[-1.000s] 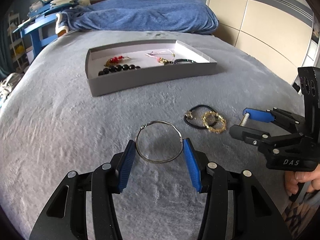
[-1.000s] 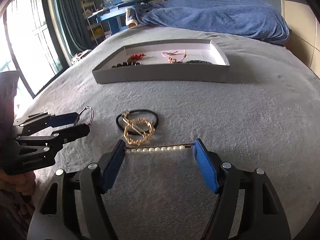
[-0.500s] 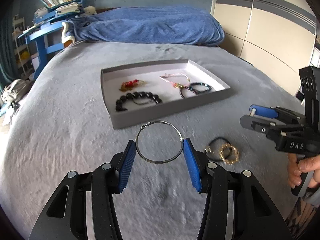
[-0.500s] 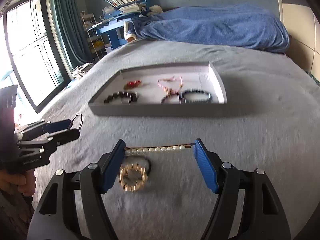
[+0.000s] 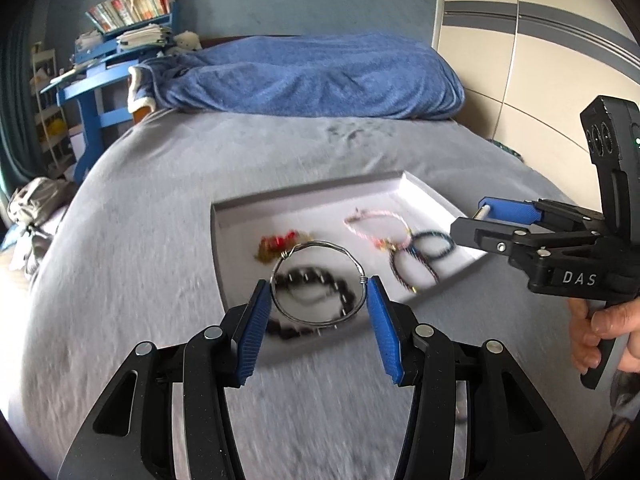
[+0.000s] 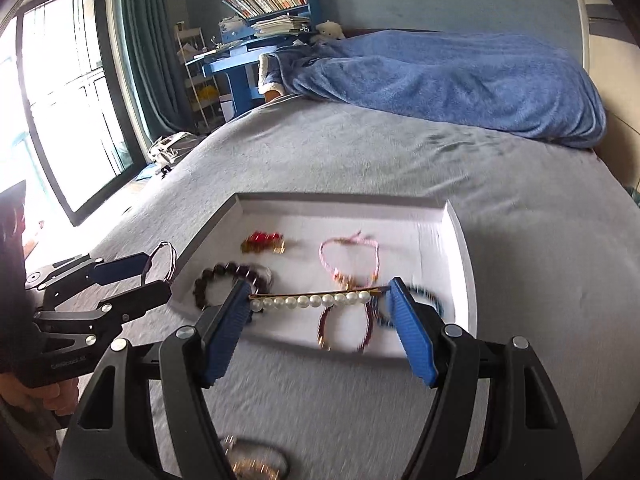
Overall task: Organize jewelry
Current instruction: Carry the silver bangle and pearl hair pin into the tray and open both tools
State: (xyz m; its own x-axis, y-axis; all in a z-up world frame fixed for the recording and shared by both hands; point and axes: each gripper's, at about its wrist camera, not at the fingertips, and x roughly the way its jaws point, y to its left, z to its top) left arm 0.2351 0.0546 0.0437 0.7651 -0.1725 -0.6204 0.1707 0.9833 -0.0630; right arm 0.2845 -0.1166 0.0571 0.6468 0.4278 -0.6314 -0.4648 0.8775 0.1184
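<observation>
My left gripper point(image 5: 319, 284) is shut on a silver wire bangle point(image 5: 304, 245), held flat above the near edge of the grey tray point(image 5: 218, 248). My right gripper point(image 6: 319, 292) is shut on a pearl hair pin point(image 6: 312, 301), clamped end to end over the tray point(image 6: 340, 198). Each gripper shows from the side in the other's view: the right gripper point(image 5: 470, 216) and the left gripper point(image 6: 158, 272). In the tray lie a black bead bracelet point(image 6: 224, 272), a red-gold piece point(image 6: 262, 240), a pink cord bracelet point(image 6: 348, 244) and dark bracelets point(image 6: 432, 300).
A gold ornament with a black hair tie point(image 6: 252, 464) lies on the grey bedspread below my right gripper. A blue blanket point(image 5: 312, 76) is heaped at the head of the bed. A blue desk point(image 6: 236, 64) and a window stand to the left, a wardrobe to the right.
Both grippers have risen and moved forward from the bedspread to the tray's near edge, carrying the bangle and the pearl pin. The gold ornament and hair tie have dropped behind.
</observation>
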